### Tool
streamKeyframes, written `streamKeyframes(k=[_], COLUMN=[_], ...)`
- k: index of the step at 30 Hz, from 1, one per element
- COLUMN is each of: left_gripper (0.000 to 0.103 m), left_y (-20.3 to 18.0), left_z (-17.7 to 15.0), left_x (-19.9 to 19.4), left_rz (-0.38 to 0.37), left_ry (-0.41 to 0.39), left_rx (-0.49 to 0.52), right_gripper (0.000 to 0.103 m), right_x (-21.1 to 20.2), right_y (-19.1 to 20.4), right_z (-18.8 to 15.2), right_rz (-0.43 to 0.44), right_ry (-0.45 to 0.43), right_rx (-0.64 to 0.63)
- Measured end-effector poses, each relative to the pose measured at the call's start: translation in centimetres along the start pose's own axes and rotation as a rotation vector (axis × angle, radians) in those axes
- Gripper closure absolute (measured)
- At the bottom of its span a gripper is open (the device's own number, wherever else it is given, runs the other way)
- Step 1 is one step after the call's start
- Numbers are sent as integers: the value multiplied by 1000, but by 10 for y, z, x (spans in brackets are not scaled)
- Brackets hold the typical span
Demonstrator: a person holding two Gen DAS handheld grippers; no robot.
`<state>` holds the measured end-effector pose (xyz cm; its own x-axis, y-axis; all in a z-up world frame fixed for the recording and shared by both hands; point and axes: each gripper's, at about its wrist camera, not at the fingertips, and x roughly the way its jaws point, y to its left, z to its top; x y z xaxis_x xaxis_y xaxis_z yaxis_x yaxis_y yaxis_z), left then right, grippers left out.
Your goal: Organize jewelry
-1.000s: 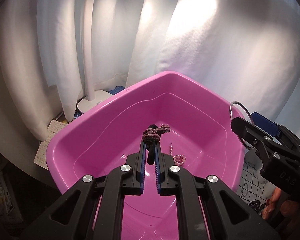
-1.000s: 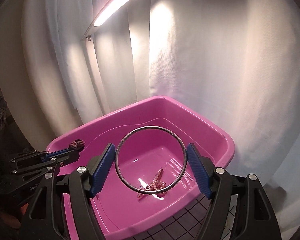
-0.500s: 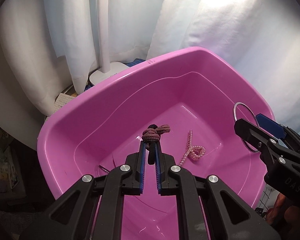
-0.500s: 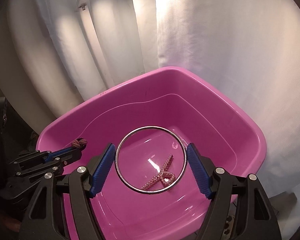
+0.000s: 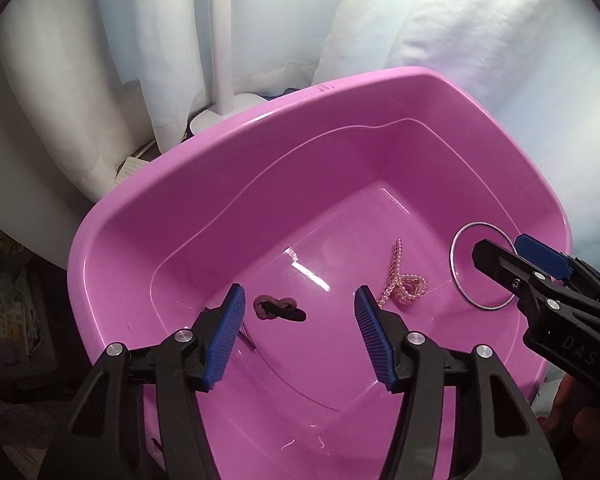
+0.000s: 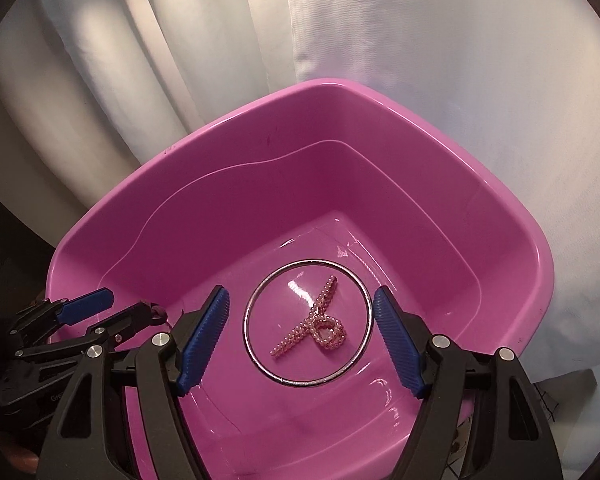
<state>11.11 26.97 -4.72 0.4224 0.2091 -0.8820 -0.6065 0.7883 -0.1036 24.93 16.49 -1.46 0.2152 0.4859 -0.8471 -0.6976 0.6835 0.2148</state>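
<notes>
A pink plastic basin (image 5: 148,216) fills both views. My left gripper (image 5: 298,338) is open above its floor, and a dark purple hair tie (image 5: 278,309) lies on the floor between its fingers. A pink bead bracelet (image 5: 404,284) lies further right. My right gripper (image 6: 302,338) stands wide over the basin with a silver ring bangle (image 6: 260,356) between its blue pads; a small gap shows on each side, so I cannot tell if it is gripped. The bead bracelet (image 6: 318,322) shows through the bangle. The bangle (image 5: 458,272) and right gripper also show in the left wrist view.
A white lamp post (image 5: 222,40) and its base (image 5: 228,114) stand behind the basin against white curtains (image 6: 440,60). A paper (image 5: 130,168) lies at the basin's left. The left gripper's fingers (image 6: 86,304) show at the left of the right wrist view.
My left gripper has opened and the hair tie has dropped onto the basin floor. Both grippers have tilted further down into the basin. The bangle now hangs lower, over the bracelet.
</notes>
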Motion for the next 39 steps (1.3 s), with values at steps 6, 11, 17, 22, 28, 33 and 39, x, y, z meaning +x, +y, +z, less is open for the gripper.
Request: streamKeyframes(k=[6, 11, 17, 22, 28, 33, 39], left_gripper=[14, 12, 9, 9, 8, 8, 8], left_y=[6, 11, 11, 11, 12, 14, 20], left_z=[1, 1, 0, -1, -2, -4, -9], left_x=[-7, -10, -19, -28, -40, -50, -66], left_rz=[4, 12, 27, 29, 25, 18, 6], left_ry=[-7, -9, -35, -59, -86, -113, -152], left_rx=[-19, -24, -6, -1, 9, 21, 40], right_gripper=[31, 31, 31, 31, 31, 31, 31], right_x=[1, 0, -4, -14, -25, -33, -50], right_y=[-5, -3, -3, 0, 1, 1, 9], right_z=[2, 1, -4, -7, -13, -20, -28], right_rz=[-10, -4, 7, 15, 23, 19, 15], right_ry=[-2, -13, -25, -38, -63, -69, -110], right_rx=[28, 45, 54, 58, 69, 79, 84])
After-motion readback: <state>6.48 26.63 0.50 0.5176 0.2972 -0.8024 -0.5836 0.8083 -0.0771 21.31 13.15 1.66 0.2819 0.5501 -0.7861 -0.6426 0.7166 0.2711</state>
